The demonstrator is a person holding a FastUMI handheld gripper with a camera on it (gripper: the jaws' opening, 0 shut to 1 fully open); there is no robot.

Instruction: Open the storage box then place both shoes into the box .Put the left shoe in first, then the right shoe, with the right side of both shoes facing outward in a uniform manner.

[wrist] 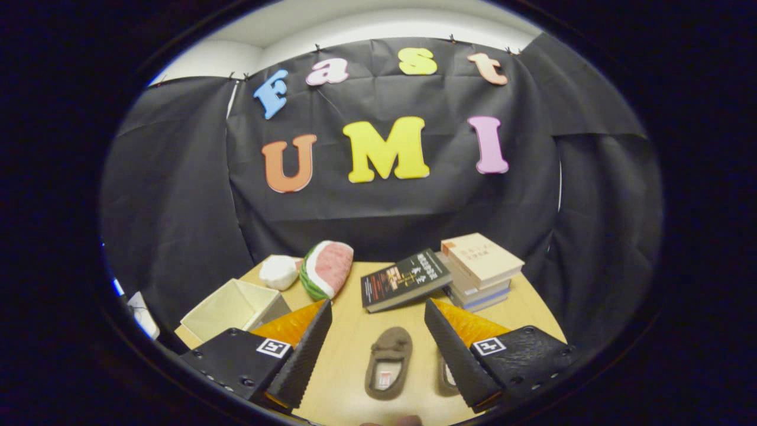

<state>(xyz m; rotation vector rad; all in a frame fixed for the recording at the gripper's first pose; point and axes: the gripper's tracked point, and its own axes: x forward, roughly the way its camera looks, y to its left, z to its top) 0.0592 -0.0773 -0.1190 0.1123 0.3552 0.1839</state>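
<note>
My gripper (378, 325) hangs open above the wooden table (349, 349), nothing between its fingers. A small brown slipper-like shoe (388, 362) lies on the table between the fingers, toe pointing away. A second brown shoe (445, 377) lies right beside it, mostly hidden behind the right finger (455, 355). The storage box (233, 307), pale cream and open at the top, stands to the left, partly hidden behind the left finger (301, 355).
A watermelon-slice plush (327, 269) and a white plush (279, 271) lie beyond the box. A dark book (404, 279) leans against a stack of books (479, 269) at the far right. Black cloth walls close the booth behind the table.
</note>
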